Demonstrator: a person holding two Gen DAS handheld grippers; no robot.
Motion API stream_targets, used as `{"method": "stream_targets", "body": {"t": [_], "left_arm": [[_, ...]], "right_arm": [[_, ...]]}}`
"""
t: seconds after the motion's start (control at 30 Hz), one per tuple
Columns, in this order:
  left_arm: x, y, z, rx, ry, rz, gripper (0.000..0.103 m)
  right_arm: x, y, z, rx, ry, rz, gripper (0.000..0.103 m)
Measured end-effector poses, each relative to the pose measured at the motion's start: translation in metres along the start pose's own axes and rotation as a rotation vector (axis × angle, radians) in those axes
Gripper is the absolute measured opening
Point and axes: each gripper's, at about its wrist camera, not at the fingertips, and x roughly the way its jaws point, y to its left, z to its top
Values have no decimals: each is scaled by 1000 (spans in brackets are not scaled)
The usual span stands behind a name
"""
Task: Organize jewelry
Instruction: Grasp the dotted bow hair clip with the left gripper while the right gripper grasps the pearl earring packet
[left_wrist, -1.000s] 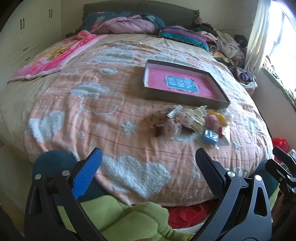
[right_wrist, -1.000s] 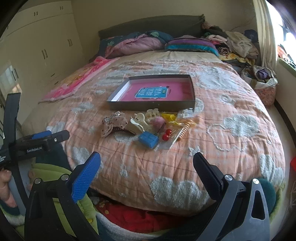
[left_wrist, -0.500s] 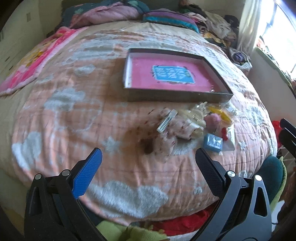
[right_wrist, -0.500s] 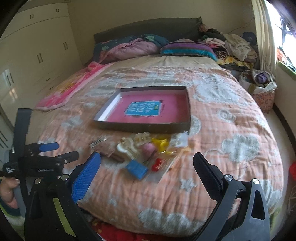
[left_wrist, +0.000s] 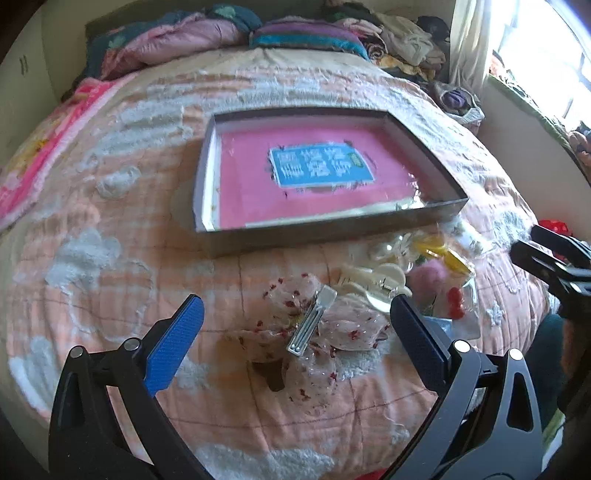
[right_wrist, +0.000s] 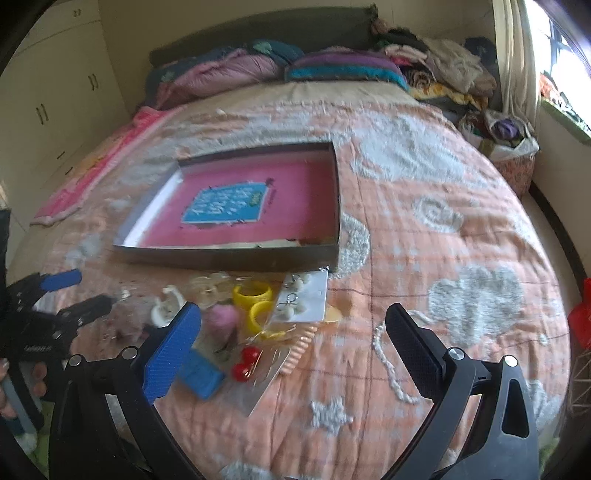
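On the bed, nothing sorted yet
The tray (left_wrist: 207, 184) is empty; the jewelry (right_wrist: 258, 317) lies heaped just before it, with left gripper (left_wrist: 295, 328) and right gripper (right_wrist: 291, 332) both spread wide, holding nothing

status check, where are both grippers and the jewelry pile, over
Left gripper open over the bow hair clip. Right gripper open above the pile, near the earring card. Tray has no jewelry in it, nothing blocking.

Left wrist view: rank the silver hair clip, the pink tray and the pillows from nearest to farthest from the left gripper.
1. Silver hair clip, right between the open fingers of the left gripper.
2. Pink tray, mid-bed beyond the pile.
3. Pillows, at the headboard.
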Motion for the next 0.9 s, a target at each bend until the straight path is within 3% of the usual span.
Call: {"method": "stream_targets", "body": {"t": [0.33,0.4,0.47,0.53,0.57,0.63,0.7,0.8,0.9], "left_arm": [[34,8,-12,27,93,-41,94],[39,11,-12,23,99,-48,92],[41,12,-13,34,97,-67,84],[42,11,-14,39,99,-85,74],[43,11,-14,42,98,-85,68],[44,11,-15,39,97,-88,45],[44,13,-15,30,95,-103,31],[38,15,-13,28,75,-111,22],[31,18,-10,18,49,-117,20]], "right_arm": [[61,-13,8,40,83,5,99],[69,-17,8,49,96,4,92],[77,-21,8,65,117,13,79],[79,-24,7,78,120,28,75],[79,-25,7,76,120,28,66],[78,-27,5,76,121,52,54],[76,-30,4,80,123,65,39],[70,-34,2,92,108,74,33],[60,-40,0,106,88,78,33]]}}
